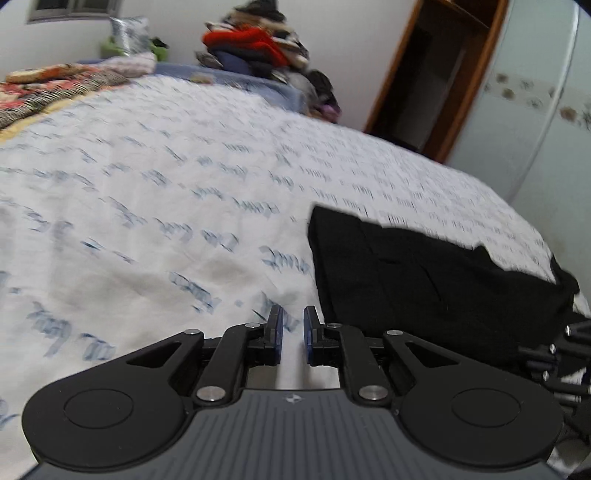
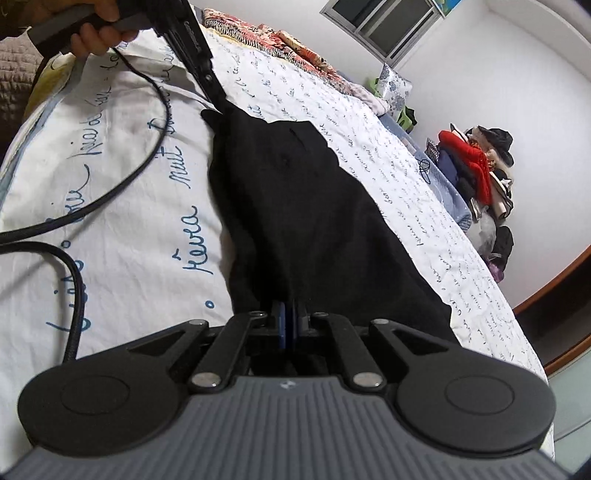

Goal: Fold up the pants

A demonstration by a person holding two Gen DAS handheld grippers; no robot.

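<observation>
The black pants (image 2: 295,206) lie folded on the white bedsheet with blue writing (image 2: 140,206). My right gripper (image 2: 289,314) is shut on the near edge of the pants. In the left wrist view the pants (image 1: 424,288) lie to the right of my left gripper (image 1: 293,321), which is open and empty just above the sheet (image 1: 147,206). In the right wrist view the left gripper (image 2: 218,103) reaches down to the far corner of the pants, held by a hand (image 2: 96,33); its tips are hard to make out there.
A black cable (image 2: 122,184) loops over the sheet left of the pants. A pile of clothes (image 1: 258,48) stands beyond the bed by the wall. Patterned bedding (image 1: 48,85) lies at the head. A wooden door frame (image 1: 406,81) and a wardrobe (image 1: 535,110) are to the right.
</observation>
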